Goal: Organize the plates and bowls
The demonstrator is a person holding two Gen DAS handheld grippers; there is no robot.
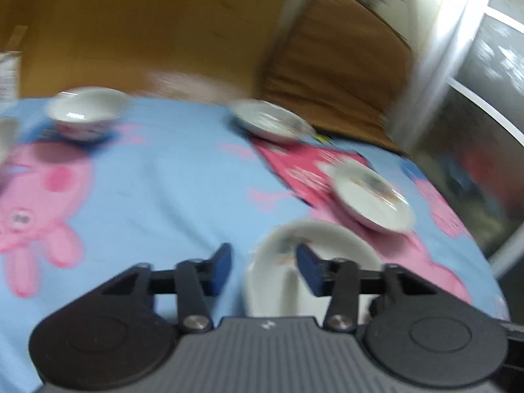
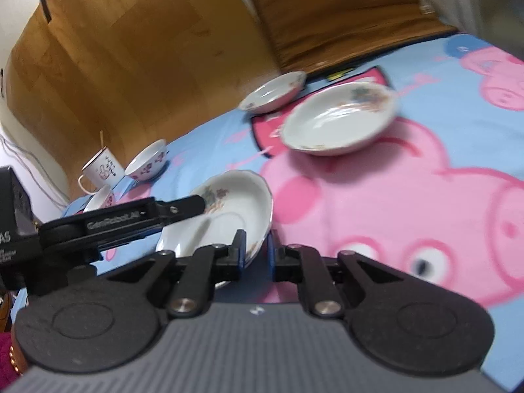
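Right tool (image 2: 256, 250): jaws nearly together, clamped on the near rim of the plate (image 2: 229, 209), one pad inside the rim, one outside. An edge grip suits a shallow dish; the rim is likely the only part thin enough to pinch.

Left tool (image 1: 263, 265): jaws partly apart, straddling the same plate's (image 1: 304, 262) rim on the opposite side. Right pad sits over the plate's well, left pad outside it. Blur hides whether the pads press on the rim; cannot tell if it grips. In the right wrist view the left tool (image 2: 196, 204) reaches in from the left, tip over the plate's far edge. Two-sided hold probably meant to keep the plate level when lifted.

Ahead of the tools, on the cartoon-print cloth (image 2: 409, 196): a second plate (image 2: 340, 119) just beyond, a third plate (image 2: 273, 91) farther back. Ahead-left: a bowl (image 2: 147, 162), then a mug (image 2: 101, 170). All apart, unstacked.

Judgement: stacking barely begun; the held plate likely goes onto the nearest one.
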